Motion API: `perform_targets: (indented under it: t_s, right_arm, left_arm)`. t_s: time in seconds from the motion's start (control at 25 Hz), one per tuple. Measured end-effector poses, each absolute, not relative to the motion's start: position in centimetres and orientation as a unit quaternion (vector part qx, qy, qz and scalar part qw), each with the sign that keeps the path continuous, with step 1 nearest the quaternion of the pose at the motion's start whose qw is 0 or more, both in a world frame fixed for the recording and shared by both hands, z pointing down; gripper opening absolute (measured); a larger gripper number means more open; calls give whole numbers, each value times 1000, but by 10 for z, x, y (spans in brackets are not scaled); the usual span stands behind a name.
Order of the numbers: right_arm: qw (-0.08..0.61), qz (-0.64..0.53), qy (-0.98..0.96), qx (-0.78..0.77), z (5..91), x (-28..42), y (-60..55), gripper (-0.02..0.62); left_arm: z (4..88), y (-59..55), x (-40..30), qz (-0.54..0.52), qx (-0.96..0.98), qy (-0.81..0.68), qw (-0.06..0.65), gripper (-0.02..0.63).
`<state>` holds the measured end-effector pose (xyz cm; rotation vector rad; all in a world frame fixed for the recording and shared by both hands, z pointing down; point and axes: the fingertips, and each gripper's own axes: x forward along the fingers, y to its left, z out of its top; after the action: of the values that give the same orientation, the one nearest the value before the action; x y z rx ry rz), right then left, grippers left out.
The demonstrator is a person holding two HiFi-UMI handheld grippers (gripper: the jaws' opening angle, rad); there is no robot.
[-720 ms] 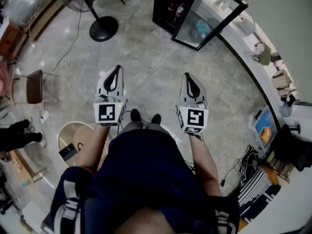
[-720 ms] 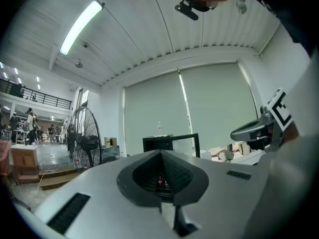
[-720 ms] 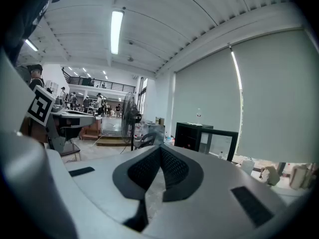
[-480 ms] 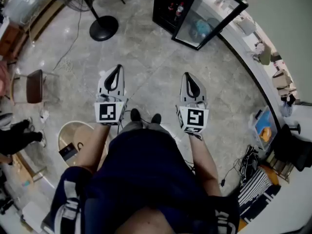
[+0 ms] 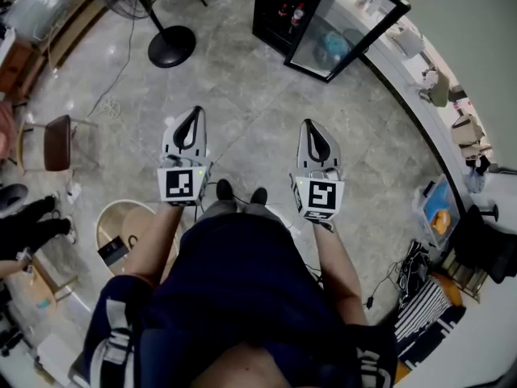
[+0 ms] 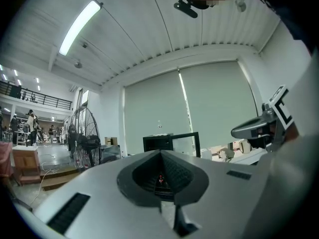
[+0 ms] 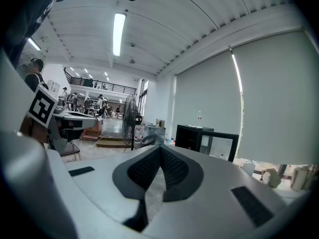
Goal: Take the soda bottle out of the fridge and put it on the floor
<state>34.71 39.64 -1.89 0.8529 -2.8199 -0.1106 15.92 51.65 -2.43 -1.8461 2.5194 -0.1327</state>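
The black fridge point(image 5: 279, 10) stands at the far end of the floor with its glass door point(image 5: 343, 31) swung open. Inside it I make out a small soda bottle point(image 5: 298, 16) with a red cap, next to a darker bottle. My left gripper point(image 5: 194, 113) and right gripper point(image 5: 310, 125) are held side by side in front of my body, well short of the fridge, both pointing toward it. Each is shut with nothing between its jaws. The left gripper view shows the fridge point(image 6: 158, 142) far ahead over the closed jaws, and the right gripper view shows the fridge point(image 7: 194, 133) as well.
A standing fan's round base point(image 5: 171, 47) sits on the floor left of the fridge. A small chair point(image 5: 48, 144) and a round stool point(image 5: 121, 229) are at my left. Boxes, cables and a counter line the right wall point(image 5: 440, 217). A bystander's legs point(image 5: 28, 225) are at the left edge.
Both grippers stay almost where they were, still shut. The bystander's legs at the left edge have shifted.
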Motion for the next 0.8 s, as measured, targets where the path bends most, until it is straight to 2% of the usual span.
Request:
perform_targets:
  t_s: [0.72,0.8]
  right_arm:
    - [96,-21,-957,272,-16,358,382,18]
    - [96,-20,-959,267,-17,359,380,18]
  left_arm:
    - [-28,500,171,-32,-599,800,8,30]
    - [-27,497,173,-29,-599,800,3,63]
